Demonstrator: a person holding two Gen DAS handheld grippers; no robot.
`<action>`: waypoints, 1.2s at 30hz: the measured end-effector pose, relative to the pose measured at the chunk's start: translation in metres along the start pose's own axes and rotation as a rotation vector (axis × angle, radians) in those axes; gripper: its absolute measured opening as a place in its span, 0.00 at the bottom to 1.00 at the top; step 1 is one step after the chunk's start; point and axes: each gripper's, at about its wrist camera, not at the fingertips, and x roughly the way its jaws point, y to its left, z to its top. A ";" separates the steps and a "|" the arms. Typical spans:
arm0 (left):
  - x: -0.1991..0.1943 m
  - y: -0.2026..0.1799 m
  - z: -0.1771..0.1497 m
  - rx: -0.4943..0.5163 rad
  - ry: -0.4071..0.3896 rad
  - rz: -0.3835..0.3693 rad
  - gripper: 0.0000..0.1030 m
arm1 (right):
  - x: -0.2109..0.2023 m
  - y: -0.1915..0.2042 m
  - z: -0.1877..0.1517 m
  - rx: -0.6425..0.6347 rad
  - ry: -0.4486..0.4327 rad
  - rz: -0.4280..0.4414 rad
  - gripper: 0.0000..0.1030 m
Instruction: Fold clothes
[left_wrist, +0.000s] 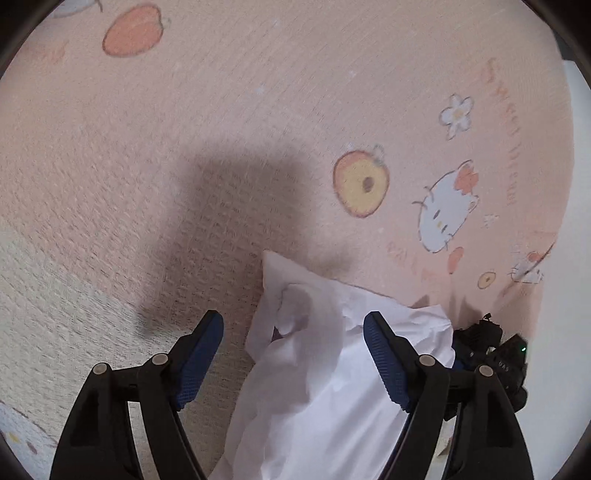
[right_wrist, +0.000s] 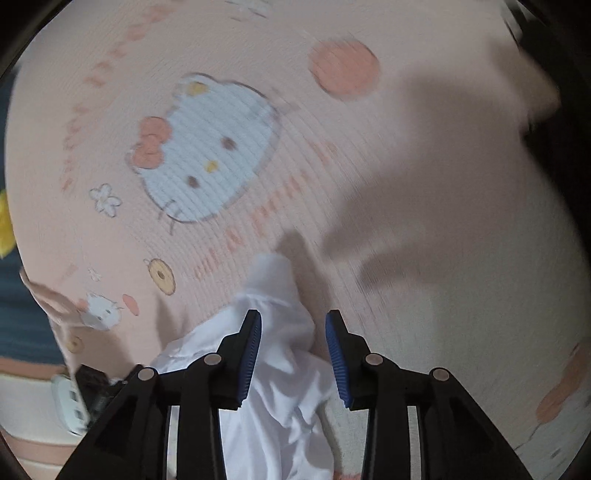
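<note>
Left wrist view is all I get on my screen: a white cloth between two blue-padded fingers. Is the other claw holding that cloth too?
Observer: No. The right gripper is open, its fingers either side of the white garment, not pinching it.
Operator: Anything around there I can't see?
Observer: A large white cat-face print on the pink blanket, ahead and left of that gripper.
Operator: And past the blanket's edge?
Observer: At the far left edge, something yellow; too little shows to say what it is.
</note>
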 end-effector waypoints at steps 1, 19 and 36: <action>0.004 0.001 0.001 -0.008 0.009 0.002 0.75 | 0.002 -0.008 -0.003 0.035 0.017 0.021 0.34; 0.032 -0.023 -0.012 0.039 -0.007 0.065 0.46 | 0.044 -0.036 -0.025 0.399 0.089 0.248 0.34; -0.008 -0.063 -0.003 0.185 -0.170 0.131 0.08 | -0.030 0.047 -0.004 -0.180 -0.098 -0.107 0.03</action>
